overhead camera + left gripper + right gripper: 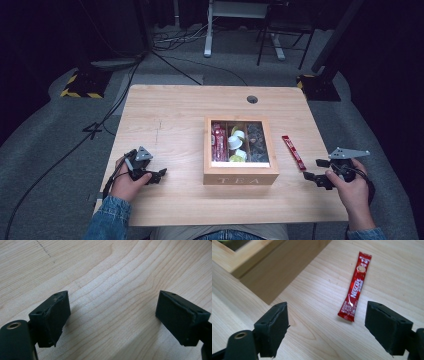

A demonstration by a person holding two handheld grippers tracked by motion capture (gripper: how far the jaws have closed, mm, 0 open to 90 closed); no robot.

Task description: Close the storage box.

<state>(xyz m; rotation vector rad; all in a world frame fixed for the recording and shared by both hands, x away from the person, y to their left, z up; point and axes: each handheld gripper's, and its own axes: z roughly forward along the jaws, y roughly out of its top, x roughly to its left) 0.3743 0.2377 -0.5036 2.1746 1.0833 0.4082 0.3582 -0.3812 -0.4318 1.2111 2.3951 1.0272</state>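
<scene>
Flat red foil coffee stick (355, 291) lying on pale wooden table (170, 120) just right of wooden tea box (241, 176), long axis pointing away, directly ahead of right gripper (325, 327), jaws wide apart, empty; left gripper (112, 320) likewise open, well apart.

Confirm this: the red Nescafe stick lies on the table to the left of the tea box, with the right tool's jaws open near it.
Wrong side. The red Nescafe stick lies on the table to the right of the tea box, as the high view shows. The right tool is open near it.
</scene>
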